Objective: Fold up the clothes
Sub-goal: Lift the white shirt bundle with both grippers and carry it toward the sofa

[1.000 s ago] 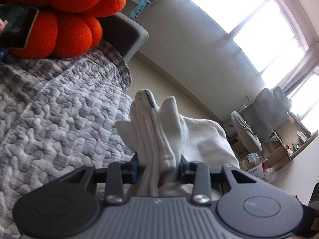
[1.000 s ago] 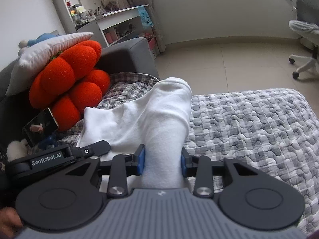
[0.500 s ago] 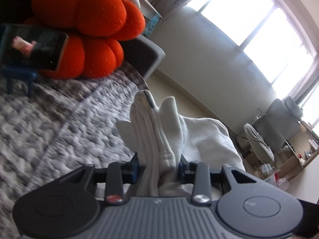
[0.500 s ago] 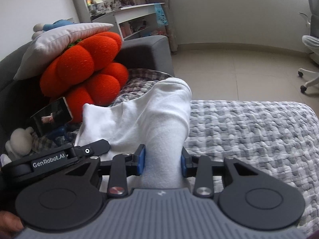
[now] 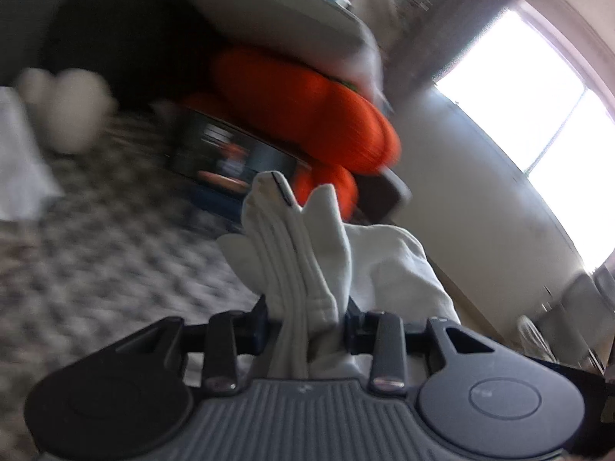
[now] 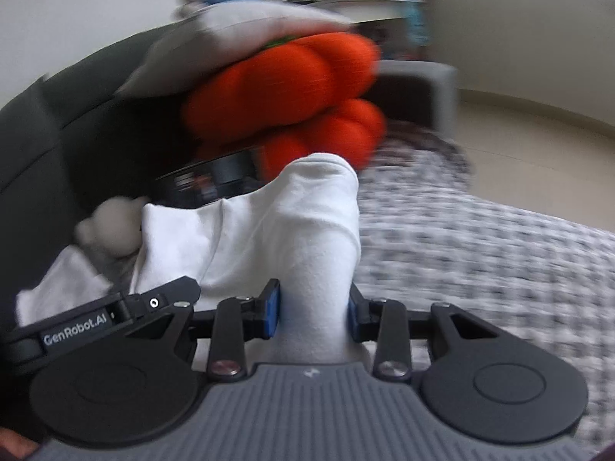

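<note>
Left tongs point(image 5: 305, 320) are clamped on a bunched white garment point(image 5: 303, 265), whose ribbed folds stand up between the jaws while the rest trails off to the right. Background is motion-blurred. A grey patterned bed cover point(image 5: 96, 269) lies below and left. Behind the garment sit an orange lobed cushion point(image 5: 307, 123), a dark phone-like screen point(image 5: 230, 157) and a pale pillow point(image 5: 276, 27) on top. A bright window point(image 5: 538, 115) fills the upper right.
</note>
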A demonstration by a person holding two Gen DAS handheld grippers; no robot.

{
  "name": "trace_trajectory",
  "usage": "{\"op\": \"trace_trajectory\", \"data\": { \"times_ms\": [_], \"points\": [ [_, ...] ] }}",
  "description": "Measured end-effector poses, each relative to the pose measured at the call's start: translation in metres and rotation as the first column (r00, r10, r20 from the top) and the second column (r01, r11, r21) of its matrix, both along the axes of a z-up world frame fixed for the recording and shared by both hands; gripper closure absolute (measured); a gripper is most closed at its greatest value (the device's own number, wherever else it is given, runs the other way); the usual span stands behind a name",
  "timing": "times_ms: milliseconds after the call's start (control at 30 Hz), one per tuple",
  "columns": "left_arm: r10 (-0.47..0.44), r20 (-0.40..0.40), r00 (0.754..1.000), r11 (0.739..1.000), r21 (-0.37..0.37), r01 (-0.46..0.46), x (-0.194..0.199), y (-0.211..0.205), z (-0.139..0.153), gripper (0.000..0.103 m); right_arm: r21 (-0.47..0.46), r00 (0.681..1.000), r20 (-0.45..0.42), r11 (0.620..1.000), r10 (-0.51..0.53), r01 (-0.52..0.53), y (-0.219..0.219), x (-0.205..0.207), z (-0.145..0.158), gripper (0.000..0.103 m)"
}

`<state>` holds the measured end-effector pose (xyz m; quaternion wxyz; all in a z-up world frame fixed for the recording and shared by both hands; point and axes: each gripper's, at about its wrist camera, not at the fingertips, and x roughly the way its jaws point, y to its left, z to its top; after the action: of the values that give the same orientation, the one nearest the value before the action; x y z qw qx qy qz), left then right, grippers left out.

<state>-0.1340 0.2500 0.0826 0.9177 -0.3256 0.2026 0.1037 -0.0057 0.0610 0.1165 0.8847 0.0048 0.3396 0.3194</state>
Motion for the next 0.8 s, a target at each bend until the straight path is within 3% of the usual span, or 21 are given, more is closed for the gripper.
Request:
{"op": "trace_trajectory", "data": {
  "times_ms": [133, 300, 533, 800],
  "points": [
    [0.126, 0.001, 0.992, 0.991, 0.046, -0.126, -0.048, 0.033, 0.007, 0.067, 0.028, 0.989, 0.002, 0.989, 0.146, -0.146, 0.048, -0.019, -0.004, 0.066],
    [0.276, 0.012, 0.961, 0.955, 0.108, -0.276, -0.105, 0.072, 0.018, 0.067, 0.099, 0.944, 0.004, 0.939, 0.331, -0.330, 0.110, -0.044, -0.006, 0.066],
    [0.448, 0.027, 0.893, 0.890, 0.081, -0.449, -0.162, 0.125, 0.026, 0.067, 0.151, 0.841, 0.036, 0.829, 0.540, -0.539, 0.195, -0.071, 0.005, 0.066],
    [0.521, 0.039, 0.853, 0.849, 0.082, -0.522, -0.174, 0.156, 0.035, 0.067, 0.152, 0.709, 0.061, 0.695, 0.703, -0.703, 0.267, -0.052, 0.017, 0.067]
  ]
}}
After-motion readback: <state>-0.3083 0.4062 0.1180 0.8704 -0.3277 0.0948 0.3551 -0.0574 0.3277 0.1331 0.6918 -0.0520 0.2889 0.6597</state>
